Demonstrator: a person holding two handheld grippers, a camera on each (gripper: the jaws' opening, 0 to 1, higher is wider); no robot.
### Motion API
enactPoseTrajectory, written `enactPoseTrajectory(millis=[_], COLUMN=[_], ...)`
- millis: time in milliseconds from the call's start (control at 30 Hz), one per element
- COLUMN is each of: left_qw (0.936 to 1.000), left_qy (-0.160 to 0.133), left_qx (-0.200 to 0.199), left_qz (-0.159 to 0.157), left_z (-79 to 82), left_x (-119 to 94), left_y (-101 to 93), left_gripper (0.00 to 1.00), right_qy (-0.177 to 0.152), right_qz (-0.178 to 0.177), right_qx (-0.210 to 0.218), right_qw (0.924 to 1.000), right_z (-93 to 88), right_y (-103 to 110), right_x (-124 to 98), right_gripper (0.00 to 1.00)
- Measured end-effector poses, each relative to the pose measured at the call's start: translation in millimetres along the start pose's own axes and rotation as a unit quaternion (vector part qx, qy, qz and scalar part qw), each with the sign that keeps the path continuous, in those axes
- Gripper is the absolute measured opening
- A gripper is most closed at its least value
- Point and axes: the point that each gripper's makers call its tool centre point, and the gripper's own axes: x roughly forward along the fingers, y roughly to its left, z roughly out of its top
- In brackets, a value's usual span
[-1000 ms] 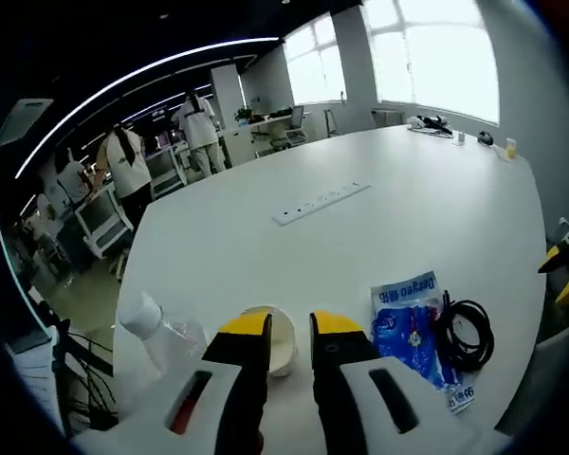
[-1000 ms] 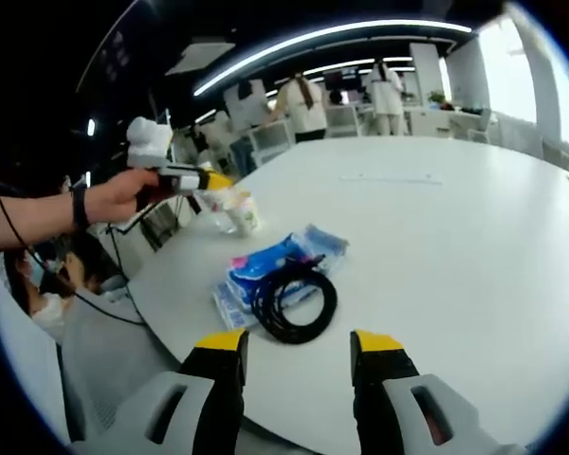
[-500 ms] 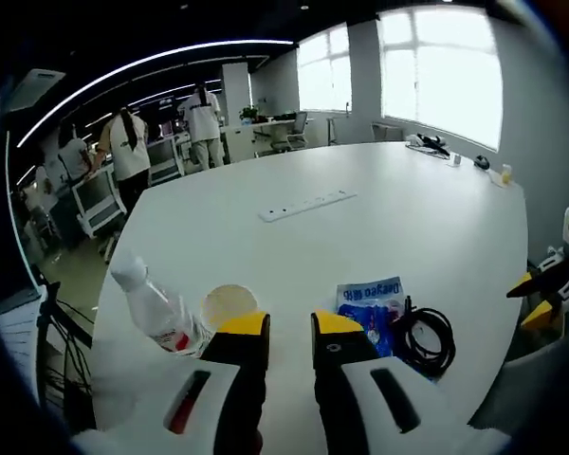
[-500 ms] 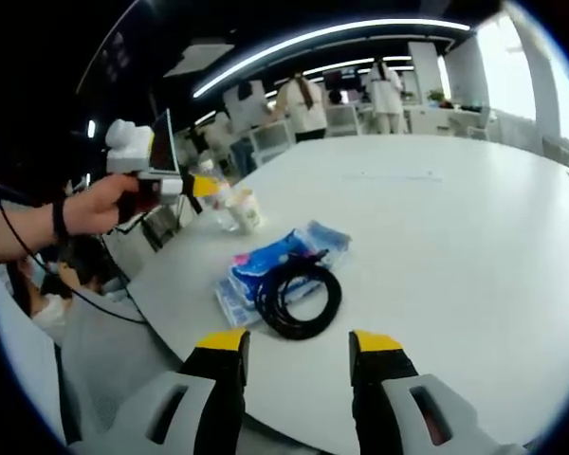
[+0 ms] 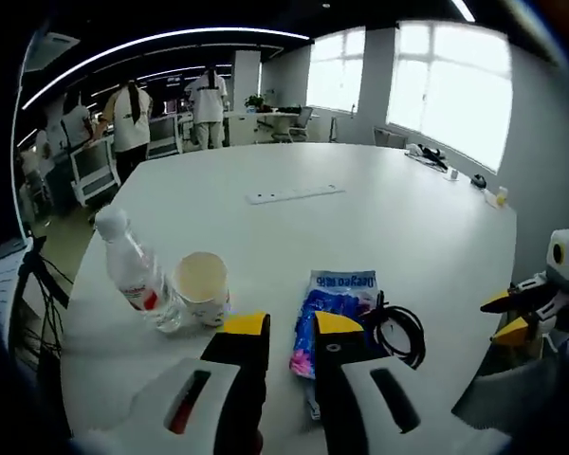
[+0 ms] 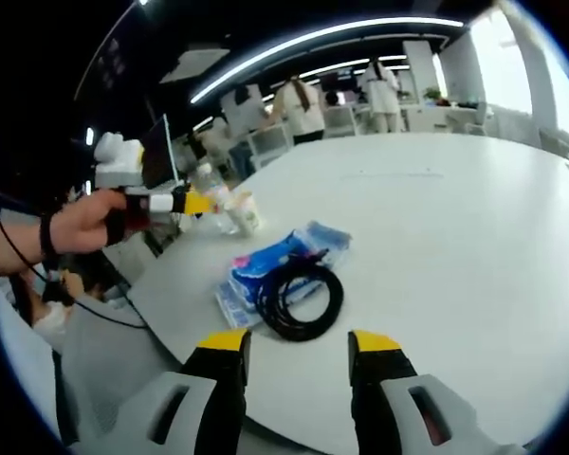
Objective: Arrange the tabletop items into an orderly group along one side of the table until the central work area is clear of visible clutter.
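Note:
A clear plastic bottle (image 5: 133, 275) with a red label and a paper cup (image 5: 202, 287) stand side by side near the table edge. To their right lies a blue packet (image 5: 334, 308) with a black cable coil (image 5: 395, 327) partly on top of it. My left gripper (image 5: 291, 327) hovers short of the packet, jaws a narrow gap apart with nothing between them. My right gripper (image 6: 299, 343) is open and empty, just short of the cable coil (image 6: 299, 299) and the packet (image 6: 275, 261). In the right gripper view, a hand holds the left gripper (image 6: 194, 201) beside the cup (image 6: 245, 213).
The round white table (image 5: 398, 218) carries a white power strip (image 5: 294, 193) at its middle and small items at its far edge (image 5: 455, 166). The right gripper (image 5: 505, 316) shows off the table's right edge. People stand at desks beyond.
My left gripper has pulled back and to the right, so the bottle, cup and packet now sit farther ahead of its jaws. The items and my right gripper have stayed put.

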Motion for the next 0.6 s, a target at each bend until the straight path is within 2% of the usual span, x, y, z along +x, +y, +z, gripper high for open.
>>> enactPoseTrajectory(millis=[267,400,600], left_qw=[0.9996,0.9991,0.9980], left_qy=[0.011,0.022,0.040], left_qx=[-0.019,-0.025,-0.024], left_qz=[-0.014,-0.027,-0.043], left_z=[-16.3,-28.1,-39.7], left_x=[-3,2,8], left_y=[-31.0,-51.8,-72.6], left_gripper=[0.14,0.14,0.14], right_qy=[0.001,0.005,0.010], right_qz=[-0.002,-0.001,-0.004], right_qx=[0.009,0.011,0.025], right_qw=[1.0000,0.9999,0.9996], right_z=[-3.1,-4.5,-4.7], right_y=[-4,-6,-16], right_x=[3,5,13], right_gripper=[0.40,0.39,0.36])
